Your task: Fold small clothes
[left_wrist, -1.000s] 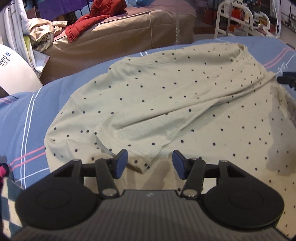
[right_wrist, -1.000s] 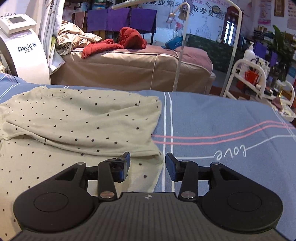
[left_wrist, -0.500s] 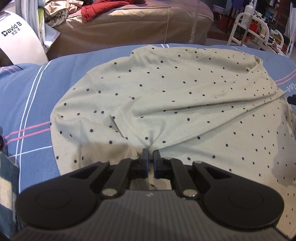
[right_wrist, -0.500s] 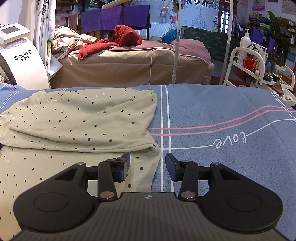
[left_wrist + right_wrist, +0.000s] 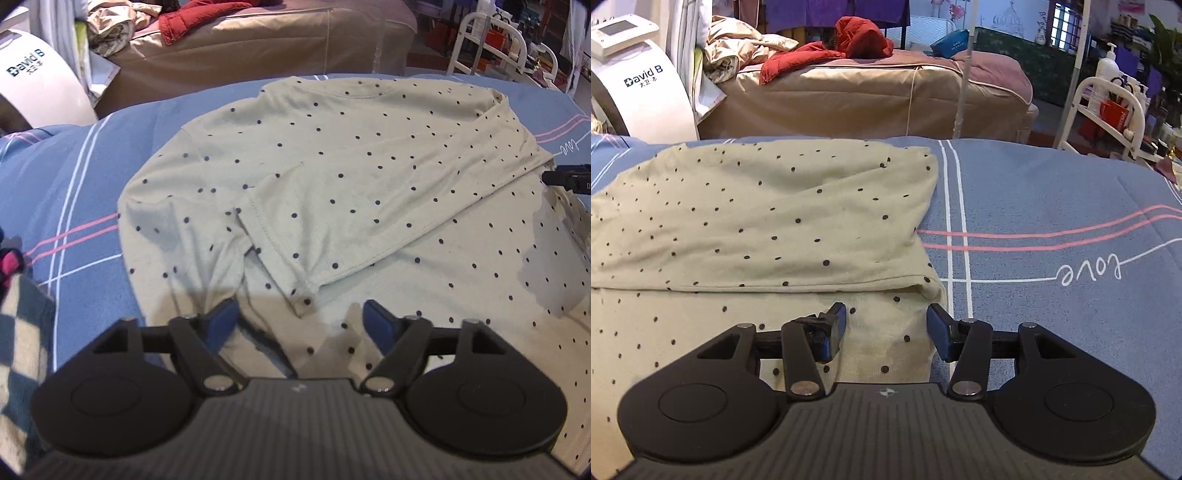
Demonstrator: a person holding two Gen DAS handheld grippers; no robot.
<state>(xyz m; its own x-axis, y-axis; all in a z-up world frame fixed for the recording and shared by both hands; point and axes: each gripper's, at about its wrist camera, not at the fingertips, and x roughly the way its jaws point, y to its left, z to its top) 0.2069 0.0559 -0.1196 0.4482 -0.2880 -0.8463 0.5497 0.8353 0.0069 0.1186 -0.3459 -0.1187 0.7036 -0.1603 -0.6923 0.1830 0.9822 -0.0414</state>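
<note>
A cream shirt with dark dots [image 5: 351, 192] lies on the blue bedsheet [image 5: 74, 184], its far part folded over the near part. My left gripper [image 5: 301, 325] is open and empty, just short of the folded flap's hemmed corner [image 5: 306, 302]. In the right wrist view the same shirt [image 5: 768, 229] fills the left half. My right gripper [image 5: 886, 326] is open and empty over the shirt's lower layer, near its right edge. The tip of the right gripper shows at the left wrist view's right edge [image 5: 569, 177].
A checkered cloth [image 5: 18, 350] lies at the near left. Beyond the bedsheet [image 5: 1052, 206] stand a tan covered bed [image 5: 868, 99] with red clothes [image 5: 827, 48], a white machine [image 5: 639, 88] and a white rack [image 5: 1108, 110].
My left gripper was shut on the flap's corner half a second ago; now it is open and the corner lies on the shirt. My right gripper stayed open and barely moved.
</note>
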